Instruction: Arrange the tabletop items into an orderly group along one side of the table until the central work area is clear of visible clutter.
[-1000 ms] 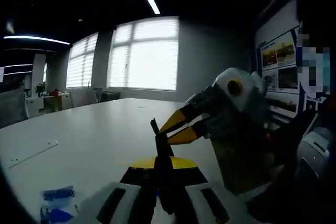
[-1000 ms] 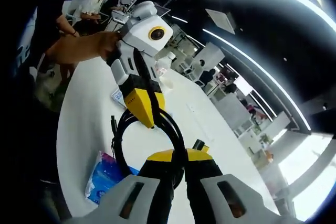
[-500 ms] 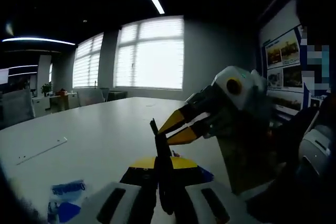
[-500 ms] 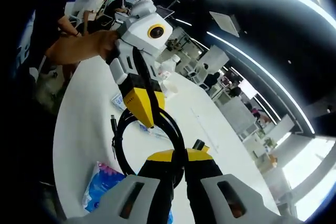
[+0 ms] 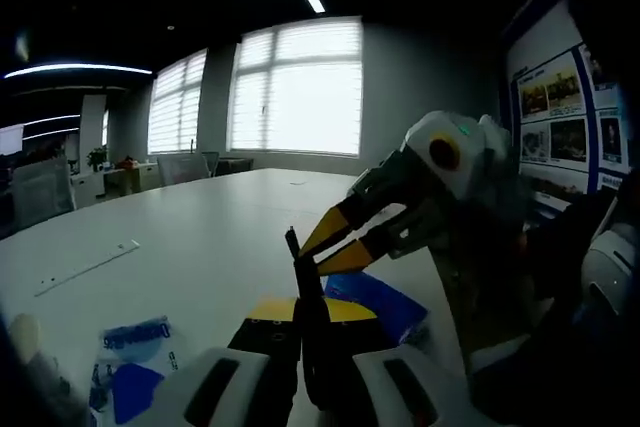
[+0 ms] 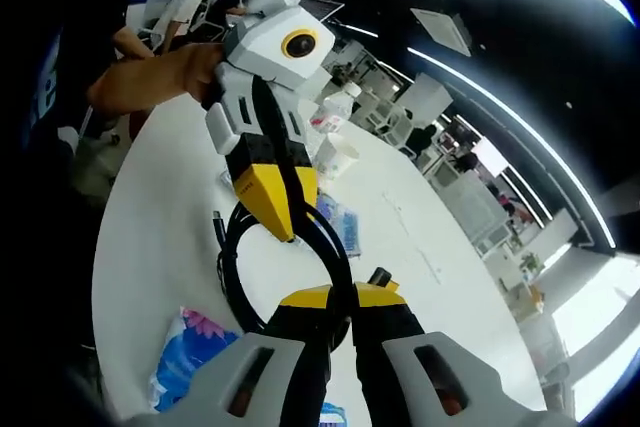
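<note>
A coiled black cable (image 6: 262, 247) is held up above a white surface (image 6: 150, 217), gripped from two sides. In the right gripper view, the right tool (image 6: 340, 309) rises from the bottom with its yellow-tipped jaws pressed together on the near side of the loop, and the left tool (image 6: 275, 209) reaches down from above with its yellow jaws pinching the far side of the same loop; a hand (image 6: 170, 77) holds that left tool by its body. A short free end of the cable with a plug hangs beside the loop, on the side towards the surface's edge. In the left gripper view, the left tool (image 5: 305, 322) has its jaws closed on a strand of the cable (image 5: 305, 297) that stands up between them, and the right tool (image 5: 335, 242) comes in from the right with its yellow tips narrowed onto the top of that strand. Below the cable, a blue and white packet (image 6: 195, 357) with a pink flower print lies on the surface near its edge. Beyond the cable lie another blue packet (image 6: 345, 227) and a white cup (image 6: 340, 157). In the left gripper view a blue packet (image 5: 375, 297) lies just behind the cable, and a blue and white packet (image 5: 125, 367) lies off to its left. Bright windows (image 5: 300, 97) stand at the far end of the room.
</note>
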### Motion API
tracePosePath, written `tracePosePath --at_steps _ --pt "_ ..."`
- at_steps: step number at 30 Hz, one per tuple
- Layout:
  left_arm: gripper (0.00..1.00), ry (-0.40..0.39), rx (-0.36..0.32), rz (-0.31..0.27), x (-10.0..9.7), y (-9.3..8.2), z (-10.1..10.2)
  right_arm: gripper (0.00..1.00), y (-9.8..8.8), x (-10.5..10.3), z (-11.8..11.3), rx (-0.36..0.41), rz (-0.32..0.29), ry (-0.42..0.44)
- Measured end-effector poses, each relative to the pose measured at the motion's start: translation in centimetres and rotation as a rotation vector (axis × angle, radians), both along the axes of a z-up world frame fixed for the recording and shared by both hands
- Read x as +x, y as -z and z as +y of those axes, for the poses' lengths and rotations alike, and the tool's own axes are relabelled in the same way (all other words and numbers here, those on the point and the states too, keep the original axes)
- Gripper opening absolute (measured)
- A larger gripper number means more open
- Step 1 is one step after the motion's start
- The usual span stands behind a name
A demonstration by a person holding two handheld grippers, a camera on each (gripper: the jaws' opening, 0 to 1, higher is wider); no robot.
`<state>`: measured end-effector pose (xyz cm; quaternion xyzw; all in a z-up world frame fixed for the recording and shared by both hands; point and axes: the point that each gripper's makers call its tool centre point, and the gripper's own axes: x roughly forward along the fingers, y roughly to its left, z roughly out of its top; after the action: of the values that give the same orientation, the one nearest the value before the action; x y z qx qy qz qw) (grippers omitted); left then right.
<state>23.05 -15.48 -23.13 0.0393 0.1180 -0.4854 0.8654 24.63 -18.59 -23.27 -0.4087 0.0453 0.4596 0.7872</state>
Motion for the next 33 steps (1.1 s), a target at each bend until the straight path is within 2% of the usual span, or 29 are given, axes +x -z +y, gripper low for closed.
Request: tracePosePath --at_steps 3,12,22,33 --pt "0.05 -0.010 -0.003 0.004 0.2 0.1 0.2 0.03 0.0 0.2 0.1 -0.003 0.006 -0.001" --pt "0.06 -0.071 0.055 -0.041 1.3 0.6 0.7 0.03 0.7 1.1 0.5 -0.008 0.003 0.005" --pt "0.09 -0.084 0.123 -0.063 1.9 2.4 -0.4 0.03 2.4 1.6 -0.7 -0.020 0.040 0.029" --pt "0.13 -0.099 0.196 -0.091 2.9 3.5 -1.1 0.04 3.8 2.4 -1.5 -0.009 0.090 0.053"
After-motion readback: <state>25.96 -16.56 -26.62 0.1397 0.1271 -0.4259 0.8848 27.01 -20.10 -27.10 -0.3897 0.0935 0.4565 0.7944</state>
